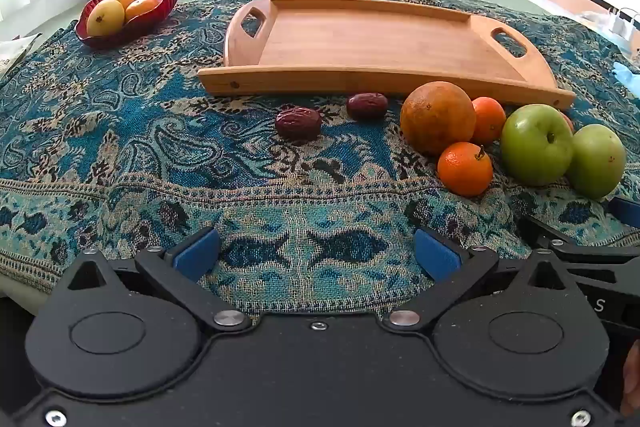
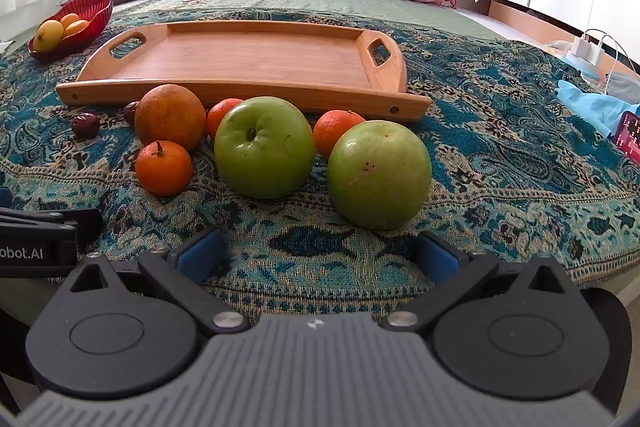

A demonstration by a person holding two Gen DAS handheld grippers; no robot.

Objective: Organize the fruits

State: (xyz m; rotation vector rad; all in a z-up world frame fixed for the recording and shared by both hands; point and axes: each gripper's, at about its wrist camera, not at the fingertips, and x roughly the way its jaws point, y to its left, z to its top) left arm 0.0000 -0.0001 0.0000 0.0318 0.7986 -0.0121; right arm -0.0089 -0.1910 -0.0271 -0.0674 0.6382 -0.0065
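both grippers hover low side by side, pointing forward. the left gripper (image 1: pixel 318 253) has its blue-padded fingers (image 1: pixel 196 257) spread wide, gripping nothing. the right gripper (image 2: pixel 318 255) matches it, fingers (image 2: pixel 436 259) parted and empty. each gripper's black body edges into the other's view.

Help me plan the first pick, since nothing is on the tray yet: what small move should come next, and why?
Probably ease the right gripper forward onto the nearest green apple. Its fingers are open and empty, and that apple lies just ahead of them on the cloth, nearer than any other fruit. The tray behind it is bare. The left gripper, also open, faces only cloth.
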